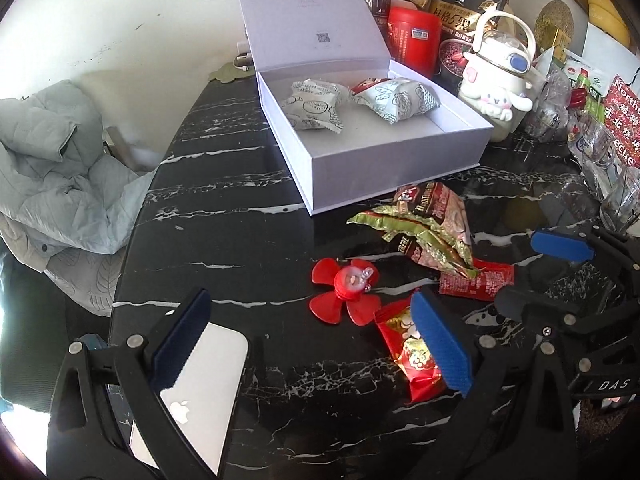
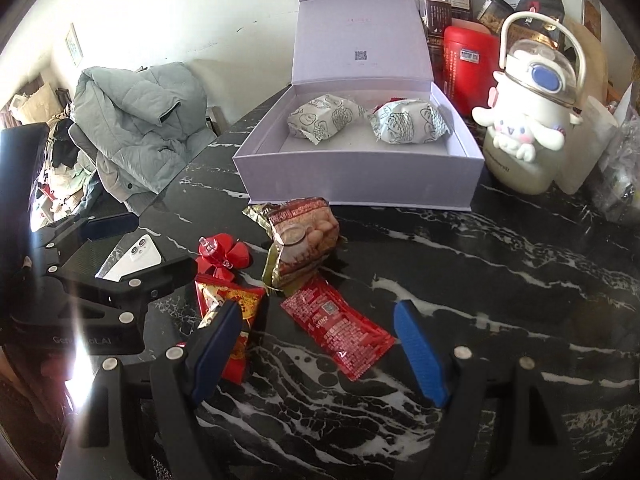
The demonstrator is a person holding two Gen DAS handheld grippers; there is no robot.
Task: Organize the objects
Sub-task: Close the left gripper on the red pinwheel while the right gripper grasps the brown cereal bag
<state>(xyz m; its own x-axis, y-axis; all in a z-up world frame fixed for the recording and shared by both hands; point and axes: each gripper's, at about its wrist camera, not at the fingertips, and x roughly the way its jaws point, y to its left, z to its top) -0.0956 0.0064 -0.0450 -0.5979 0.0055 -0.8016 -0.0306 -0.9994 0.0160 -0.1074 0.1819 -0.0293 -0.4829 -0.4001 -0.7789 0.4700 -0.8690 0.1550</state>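
Right gripper (image 2: pixel 320 354) released, jaws wide, straddling the flat red sachet (image 2: pixel 338 330) near the table edge, likely lined up for a pick; left gripper (image 1: pixel 310 340) also released, nothing between its pads. White box (image 2: pixel 360 178) sits far, lid up to receive items, two pale wrapped snacks already inside. Biscuit packet (image 2: pixel 300 246), red-gold packet (image 2: pixel 236 312) and red propeller toy (image 2: pixel 224 260) lie loose just before the box.

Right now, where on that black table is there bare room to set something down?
The marble table is bare to the right of the flat red packet, in front of the white box. Another bare strip lies left of the red flower toy. It is crowded behind the cartoon bottle.
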